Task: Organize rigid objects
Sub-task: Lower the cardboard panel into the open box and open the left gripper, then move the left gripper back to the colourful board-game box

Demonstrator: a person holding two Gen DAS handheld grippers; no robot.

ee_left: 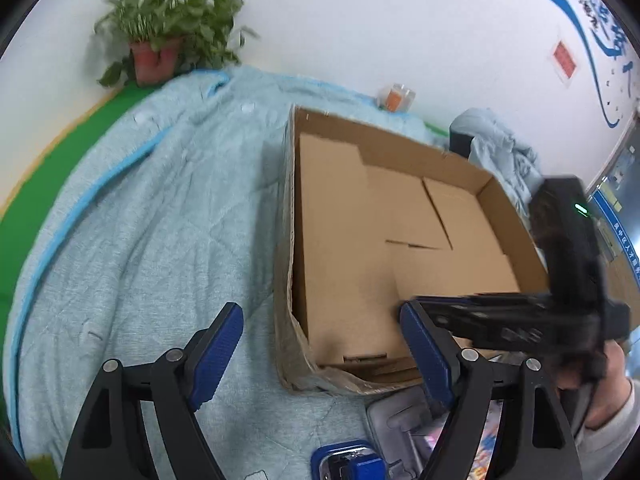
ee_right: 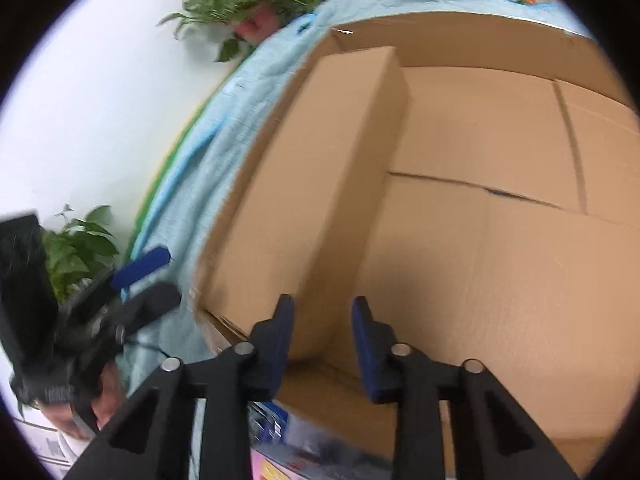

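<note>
Both grippers hold nothing: left gripper [ee_left: 320, 352] spread wide beside the cardboard box [ee_left: 400, 240], right gripper [ee_right: 323, 344] parted, apparently over its near wall.

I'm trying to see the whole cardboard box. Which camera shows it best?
The left wrist view: the cardboard box appears nearly whole there, with its walls, near corner and bare floor, sitting on the blue blanket. The right wrist view sits so close that it shows only the floor flaps and the left wall.
</note>
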